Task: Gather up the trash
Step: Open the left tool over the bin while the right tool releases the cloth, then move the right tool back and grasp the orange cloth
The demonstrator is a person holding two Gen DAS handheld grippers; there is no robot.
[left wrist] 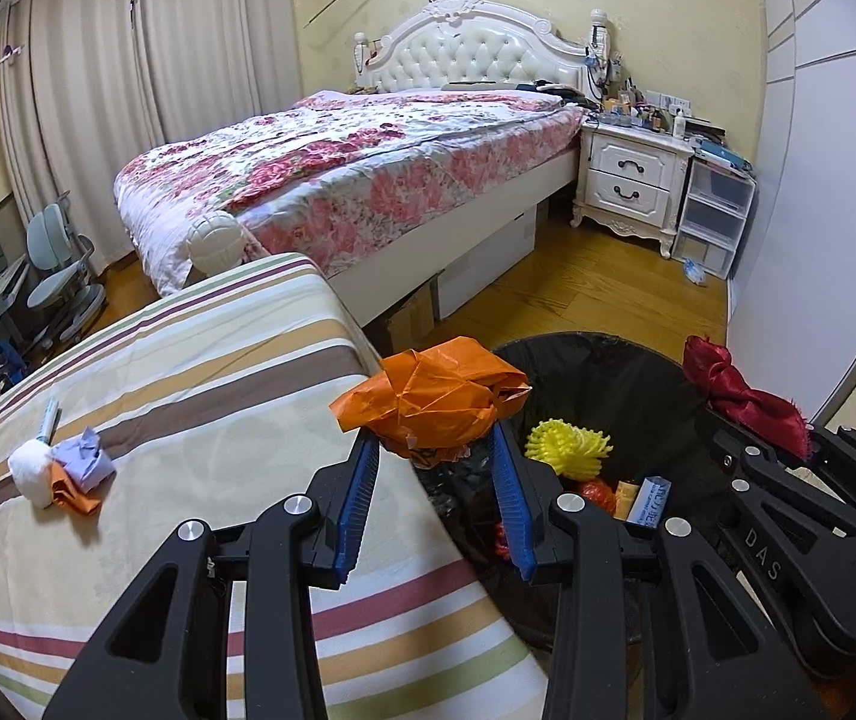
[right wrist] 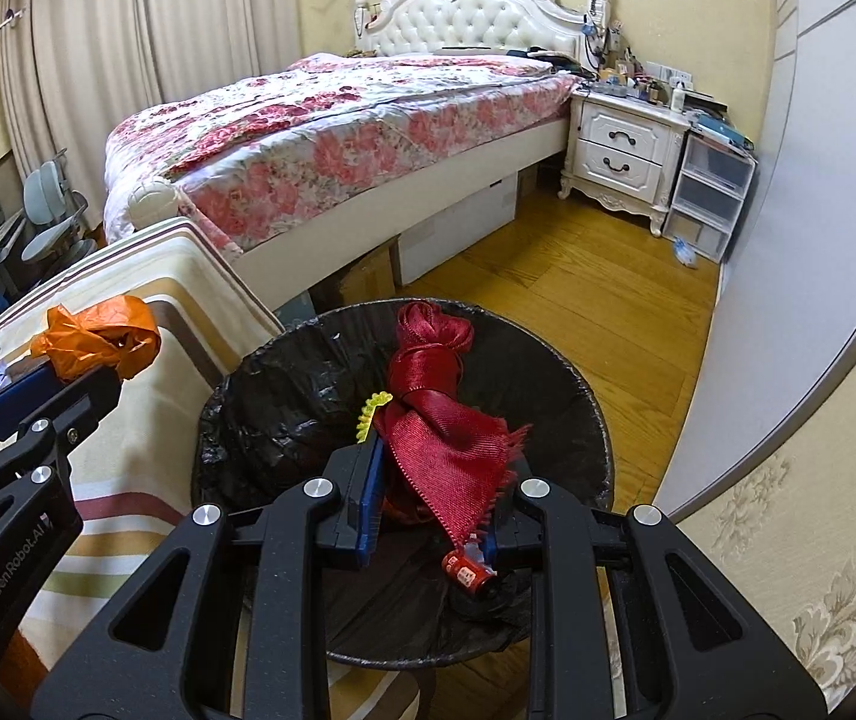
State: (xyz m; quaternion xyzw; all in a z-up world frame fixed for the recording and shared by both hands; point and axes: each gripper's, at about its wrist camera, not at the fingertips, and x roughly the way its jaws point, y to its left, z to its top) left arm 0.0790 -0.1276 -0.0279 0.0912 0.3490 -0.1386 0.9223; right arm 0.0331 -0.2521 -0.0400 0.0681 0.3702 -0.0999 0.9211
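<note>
Right gripper (right wrist: 436,468) fingers held red cloth (right wrist: 439,414) directly over bin (right wrist: 284,396); left gripper (left wrist: 436,468) clamped orange paper (left wrist: 433,396) at bin's rim, beside tabletop (left wrist: 200,372)

orange wrapper (left wrist: 433,399), red ribbon (right wrist: 433,414), black bin liner (right wrist: 284,396), striped cloth (left wrist: 188,360)

Bin (right wrist: 547,360) right of the striped table (left wrist: 188,360) — bed (left wrist: 338,168) behind both.

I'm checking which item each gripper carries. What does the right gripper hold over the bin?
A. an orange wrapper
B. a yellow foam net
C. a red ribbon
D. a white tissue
C: the right gripper is shut on the red ribbon above the black-lined bin.
</note>
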